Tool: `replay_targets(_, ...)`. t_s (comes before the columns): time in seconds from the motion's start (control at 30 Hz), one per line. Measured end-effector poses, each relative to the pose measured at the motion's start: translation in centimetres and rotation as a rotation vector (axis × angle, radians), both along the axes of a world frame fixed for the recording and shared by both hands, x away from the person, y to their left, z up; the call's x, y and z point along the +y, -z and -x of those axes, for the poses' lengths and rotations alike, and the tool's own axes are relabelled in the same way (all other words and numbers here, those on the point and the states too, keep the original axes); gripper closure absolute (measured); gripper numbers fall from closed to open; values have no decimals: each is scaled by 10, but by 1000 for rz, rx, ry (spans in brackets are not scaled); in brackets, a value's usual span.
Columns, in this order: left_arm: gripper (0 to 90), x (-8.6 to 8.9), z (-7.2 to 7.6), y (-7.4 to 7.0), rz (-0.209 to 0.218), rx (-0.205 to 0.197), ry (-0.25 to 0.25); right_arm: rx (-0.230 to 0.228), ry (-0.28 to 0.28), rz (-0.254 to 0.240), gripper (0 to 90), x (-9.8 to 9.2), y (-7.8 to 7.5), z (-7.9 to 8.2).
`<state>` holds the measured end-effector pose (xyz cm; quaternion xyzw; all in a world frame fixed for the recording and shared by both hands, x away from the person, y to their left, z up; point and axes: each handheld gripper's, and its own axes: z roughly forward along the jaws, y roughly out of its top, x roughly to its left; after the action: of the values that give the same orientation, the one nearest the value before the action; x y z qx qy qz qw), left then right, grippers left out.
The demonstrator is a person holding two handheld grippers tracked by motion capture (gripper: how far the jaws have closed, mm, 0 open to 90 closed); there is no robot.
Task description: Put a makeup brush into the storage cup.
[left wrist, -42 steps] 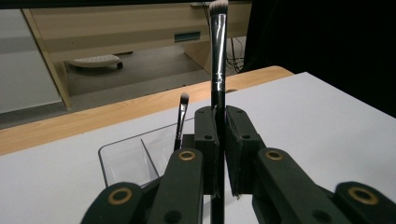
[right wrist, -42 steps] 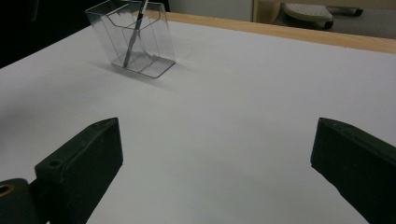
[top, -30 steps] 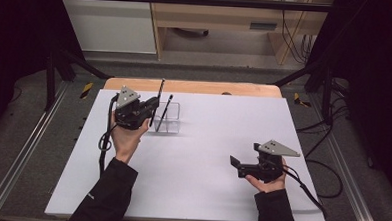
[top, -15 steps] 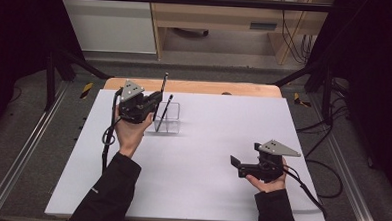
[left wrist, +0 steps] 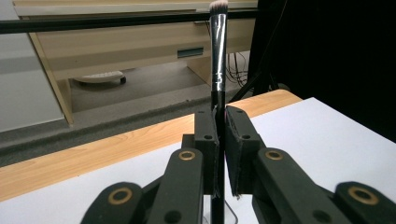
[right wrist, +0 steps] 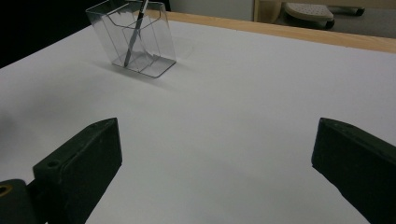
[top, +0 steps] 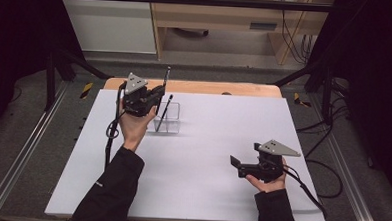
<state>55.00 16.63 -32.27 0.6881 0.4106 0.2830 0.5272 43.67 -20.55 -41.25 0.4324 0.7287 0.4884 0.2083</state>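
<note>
Left tongs [left wrist: 219, 154] clamp a makeup brush [left wrist: 217, 56] upright above the clear holder [top: 167, 118]; next, lower it in. Right tongs [right wrist: 215, 172] wide open, empty, at 4 o'clock.

A clear holder [top: 167, 118] sits far left on the table [top: 205, 191], one brush [top: 164, 111] in it (leaning); the left gripper [top: 154, 96] is just beside it, the right gripper [top: 235, 161] near right.
</note>
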Motion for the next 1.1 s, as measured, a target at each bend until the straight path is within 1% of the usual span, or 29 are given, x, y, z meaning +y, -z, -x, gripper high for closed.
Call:
replay_targets(0.2, 834, -2, -8, 2, 6, 9, -2, 0, -2, 2, 23, 0, 0, 0)
replay_targets(0.3, 834, -5, -11, 3, -2, 6, -2, 1, -1, 4, 23, 0, 0, 0)
replay_targets(0.5, 834, -5, -18, 7, -7, 7, -9, 1, -2, 2, 23, 0, 0, 0)
replay_targets(0.67, 834, -7, -25, 11, -21, 10, -19, 2, -2, 7, 23, 0, 1, -1)
replay_targets(0.93, 834, -6, -35, 17, -21, 18, -35, 2, -2, -1, 23, -1, 0, 0)
replay_targets(1.1, 834, -7, -40, 20, -24, 20, -39, 3, -3, 6, 23, 0, 1, -1)
